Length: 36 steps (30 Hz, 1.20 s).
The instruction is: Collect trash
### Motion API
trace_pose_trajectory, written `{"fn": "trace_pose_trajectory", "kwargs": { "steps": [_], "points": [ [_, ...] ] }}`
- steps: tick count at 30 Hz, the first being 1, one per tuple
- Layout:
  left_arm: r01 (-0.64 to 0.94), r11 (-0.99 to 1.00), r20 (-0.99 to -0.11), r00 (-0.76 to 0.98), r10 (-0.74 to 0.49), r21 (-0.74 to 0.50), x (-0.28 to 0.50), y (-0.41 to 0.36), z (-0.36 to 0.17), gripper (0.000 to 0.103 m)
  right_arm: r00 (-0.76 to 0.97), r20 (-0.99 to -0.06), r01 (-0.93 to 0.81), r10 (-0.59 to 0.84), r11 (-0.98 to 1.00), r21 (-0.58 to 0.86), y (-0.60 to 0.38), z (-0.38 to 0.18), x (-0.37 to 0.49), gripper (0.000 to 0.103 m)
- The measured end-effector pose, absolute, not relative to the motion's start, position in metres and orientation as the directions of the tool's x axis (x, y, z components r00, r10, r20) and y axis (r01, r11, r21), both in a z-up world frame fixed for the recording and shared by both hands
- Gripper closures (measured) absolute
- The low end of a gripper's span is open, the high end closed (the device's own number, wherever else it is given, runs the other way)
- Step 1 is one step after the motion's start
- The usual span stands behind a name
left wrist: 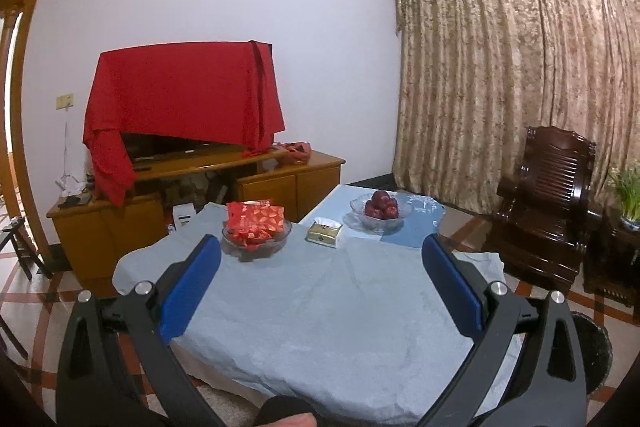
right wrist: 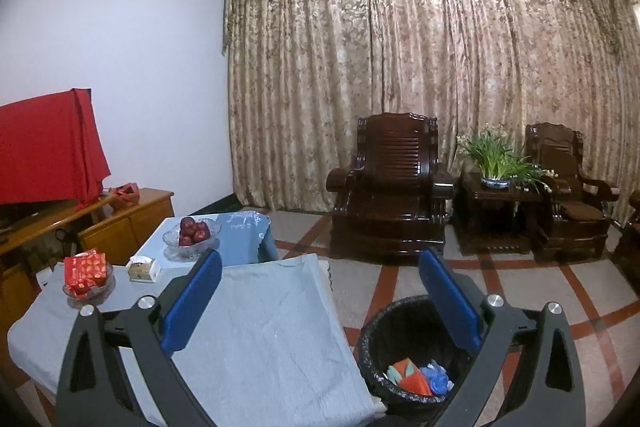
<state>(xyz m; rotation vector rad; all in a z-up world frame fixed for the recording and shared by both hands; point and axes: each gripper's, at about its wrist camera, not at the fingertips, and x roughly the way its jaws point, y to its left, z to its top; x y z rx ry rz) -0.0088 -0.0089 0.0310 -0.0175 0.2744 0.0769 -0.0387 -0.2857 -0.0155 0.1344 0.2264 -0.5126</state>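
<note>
Left hand-held gripper (left wrist: 320, 259): hanging over the worktop (left wrist: 320, 315), fingers spread wide, gripping nothing.
Right hand-held gripper (right wrist: 320, 275): gaping equally, empty, hovering past the worktop's right edge.
Right view only: trash (right wrist: 418, 379) lying inside the black bin (right wrist: 376, 331) on the floor beside that edge.
Left view only: bin rim peeking out.

dim, even indoor light | slight softness | fisheye edges bowed, vignetted
</note>
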Motion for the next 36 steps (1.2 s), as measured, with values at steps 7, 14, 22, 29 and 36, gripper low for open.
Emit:
{"fn": "trace_pose_trajectory", "kwargs": {
  "steps": [7,14,22,29,36],
  "points": [
    [-0.059,0.998,-0.274,0.961,0.049,-0.027,-0.007,-0.01,0.03,0.005,0.848,-0.22,0.506,-0.482,0.86,0.065,-0.284,-0.018,-0.043,0.006],
    [-0.049,0.999,-0.281,0.959,0.042,-0.015,0.0,-0.013,0.024,0.005,0.845,-0.235,0.505,-0.48,0.861,0.058,-0.286,-0.022,-0.038,0.006],
    [-0.042,0.999,-0.278,0.96,0.034,-0.021,0.004,-0.015,0.021,0.005,0.841,-0.245,0.51,-0.483,0.858,0.058,-0.288,-0.027,-0.03,0.006],
    [-0.052,0.998,-0.282,0.959,0.042,-0.025,0.011,-0.019,0.018,0.005,0.84,-0.246,0.511,-0.483,0.857,0.063,-0.292,-0.027,-0.027,0.006],
    [-0.052,0.998,-0.282,0.958,0.043,-0.025,0.015,-0.021,0.016,0.005,0.84,-0.249,0.51,-0.482,0.858,0.06,-0.294,-0.028,-0.026,0.006]
  ]
}}
